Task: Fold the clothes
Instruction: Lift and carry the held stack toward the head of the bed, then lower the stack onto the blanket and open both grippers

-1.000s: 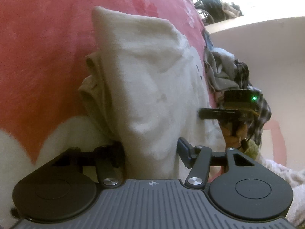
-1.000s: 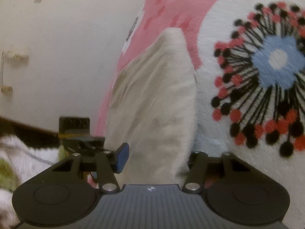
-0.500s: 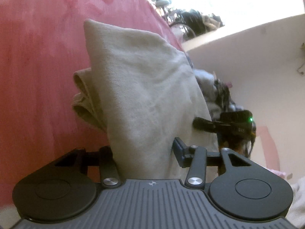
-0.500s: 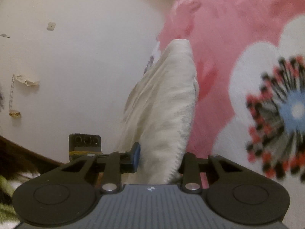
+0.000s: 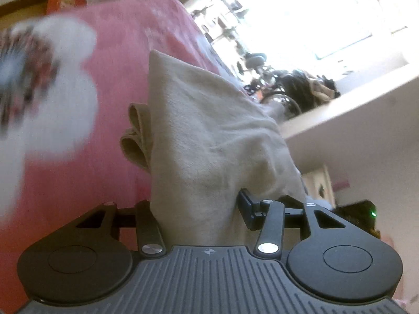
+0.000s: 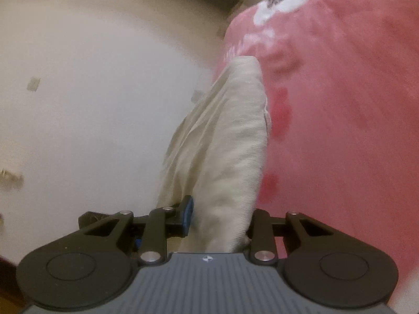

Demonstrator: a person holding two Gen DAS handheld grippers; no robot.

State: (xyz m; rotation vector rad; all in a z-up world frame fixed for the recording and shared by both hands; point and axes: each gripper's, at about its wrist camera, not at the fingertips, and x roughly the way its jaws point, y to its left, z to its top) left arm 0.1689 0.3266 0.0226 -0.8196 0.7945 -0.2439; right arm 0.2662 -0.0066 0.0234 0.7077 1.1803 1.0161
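Pink blanket [image 5: 65, 183] fills the left of my left wrist view and the right of my right wrist view [image 6: 340, 104], fleecy, with a white flower patch [image 5: 60, 99] blurred at far left; its dark-dotted centre is too smeared to read. Pale wall [image 6: 91, 91] takes the left half of the right view, a few small marks on it. In the left view a white ledge [image 5: 353, 110] runs across the upper right, dark clutter [image 5: 293, 83] behind it against a blown-out bright window [image 5: 314, 13], details not legible.

Beige garment [image 5: 209, 144] sits mid-frame in both views [image 6: 230, 144], folded into a long thick bundle, raised off the blanket and running forward from my grippers. A looped fold sticks out on its left side in the left view.

My left gripper [image 5: 196, 209]: fingers pinching the near end of the beige garment, cloth packed between them, right finger [image 5: 247, 209] pressed into the fabric. My right gripper [image 6: 220, 217]: fingers clamped on the garment's other near corner, blue-padded left finger [image 6: 187, 214] against the cloth, right finger mostly hidden behind it.

Small green light [image 5: 373, 213] on a dark object at the right edge of the left view, can't tell what it is.
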